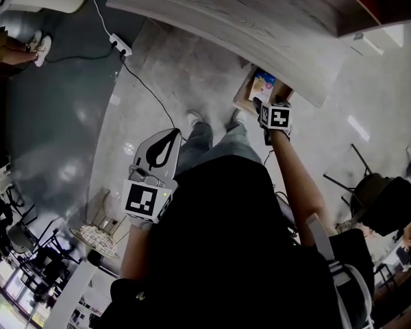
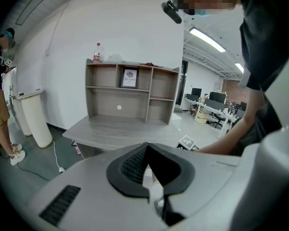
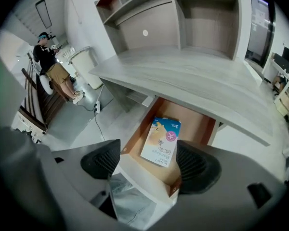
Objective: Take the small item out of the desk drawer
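Observation:
A small blue-and-white box (image 3: 162, 141) lies flat in the open wooden drawer (image 3: 195, 124) under the grey desk (image 3: 192, 73). My right gripper (image 3: 149, 163) hovers over the drawer's front edge. Its jaws stand open, with the two dark pads (image 3: 102, 160) spread on either side of the box's near end and apart from it. In the head view the right gripper (image 1: 260, 105) reaches down to the drawer (image 1: 245, 96), where the box (image 1: 264, 84) shows. My left gripper (image 1: 163, 144) hangs back beside my leg. Its jaws (image 2: 145, 166) are shut on nothing.
A shelf unit (image 2: 130, 93) stands on the desk (image 2: 125, 129), with a red-labelled bottle (image 2: 97, 52) on top. A power strip with its cable (image 1: 120, 44) lies on the floor. A person (image 3: 50, 61) stands at the far left. A chair (image 1: 370, 190) is at my right.

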